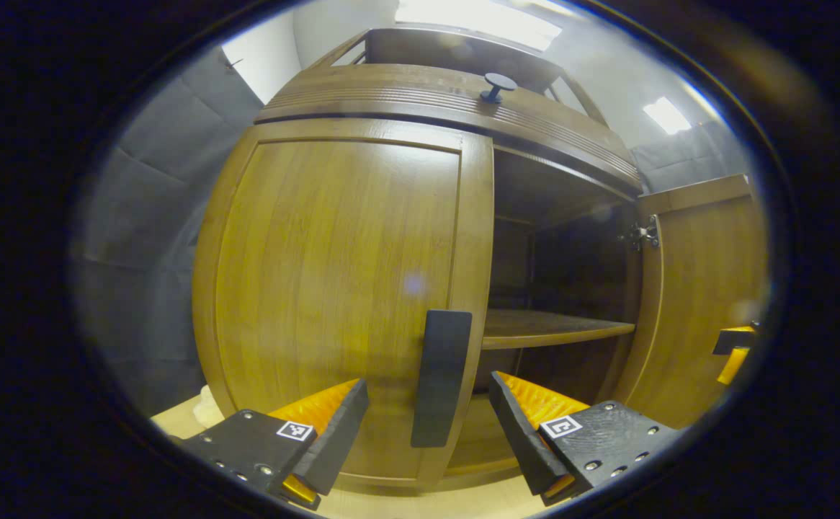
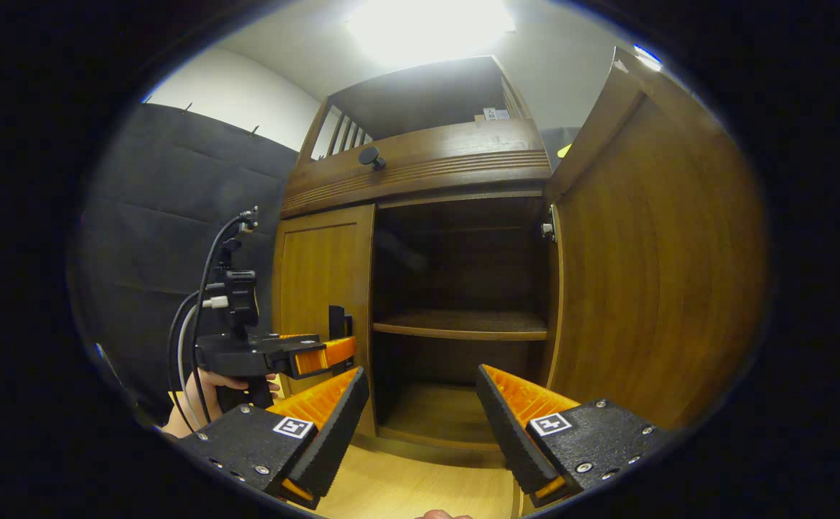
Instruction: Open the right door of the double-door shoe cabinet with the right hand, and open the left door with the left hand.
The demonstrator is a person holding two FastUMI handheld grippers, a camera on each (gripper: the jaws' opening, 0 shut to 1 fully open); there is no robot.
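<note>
Wooden left door's handle (image 1: 441,378) stands between left gripper (image 1: 429,418) fingers.

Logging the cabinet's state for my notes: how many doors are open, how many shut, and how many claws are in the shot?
Open doors: 1, the right door
Shut doors: 1, the left door, handle ungripped
Claws: 2, left claw and right claw, both open
Total: 4

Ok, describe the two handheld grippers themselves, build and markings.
Left gripper and right gripper each have two wedge-shaped fingers with ribbed inner faces, on textured black blocks with screws and a square black-and-white marker. In the right gripper view, the left gripper has a black body, an upright mount and looping cables.
</note>
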